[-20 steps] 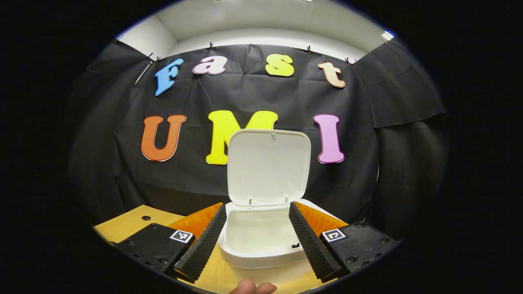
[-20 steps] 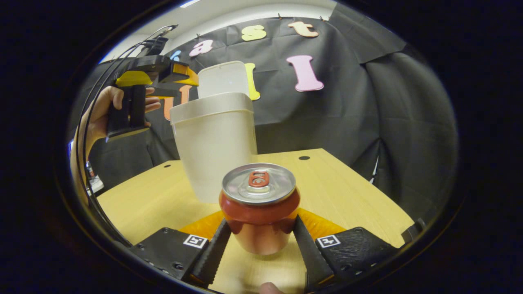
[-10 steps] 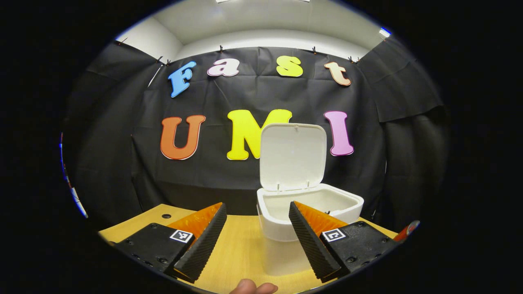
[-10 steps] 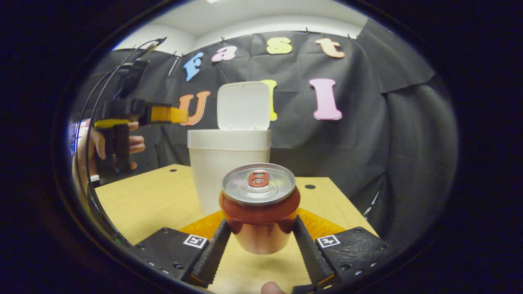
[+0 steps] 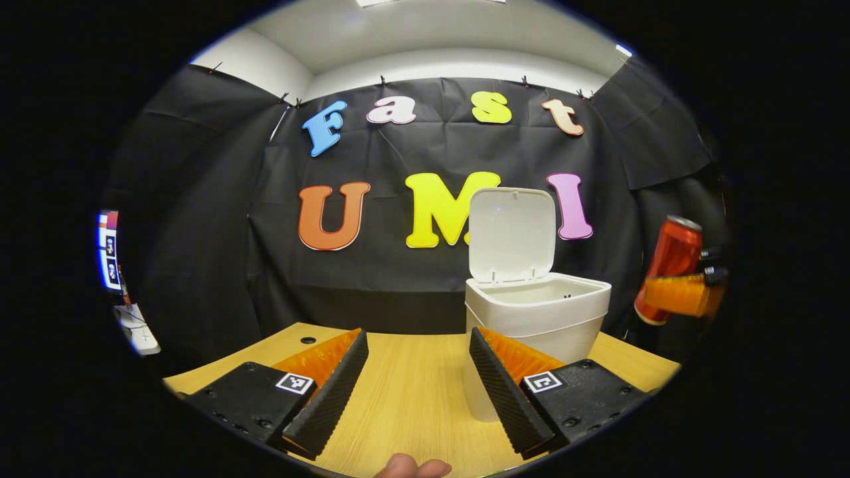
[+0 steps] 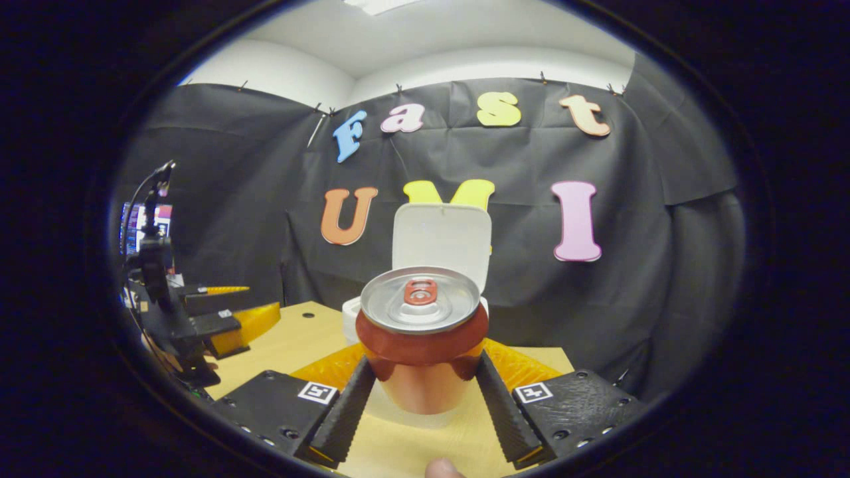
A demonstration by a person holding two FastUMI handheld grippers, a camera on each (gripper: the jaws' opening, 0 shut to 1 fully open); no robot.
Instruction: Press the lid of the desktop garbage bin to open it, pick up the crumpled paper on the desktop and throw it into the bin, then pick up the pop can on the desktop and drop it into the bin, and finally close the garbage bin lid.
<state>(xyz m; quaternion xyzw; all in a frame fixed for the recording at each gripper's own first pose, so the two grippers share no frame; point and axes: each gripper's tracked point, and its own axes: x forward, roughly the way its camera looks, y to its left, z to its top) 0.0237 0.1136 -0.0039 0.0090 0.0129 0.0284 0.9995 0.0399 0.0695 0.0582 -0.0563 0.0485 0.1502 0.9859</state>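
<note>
Wooden table (image 5: 412, 392), white bin (image 5: 538, 318) with lid (image 5: 511, 232) upright, right gripper (image 6: 420, 405) fingers grasping red pop can (image 6: 420, 332), left gripper (image 5: 418, 392) fingers released, apart.

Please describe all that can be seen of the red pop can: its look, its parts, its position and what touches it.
The red metal pop can has a silver top with a red pull tab, which looks unopened. It stands upright between the jaws of the right gripper, which press on its two sides. In the left gripper view the can is held in the air, tilted, to the right of the open white plastic bin, not touching it.
</note>
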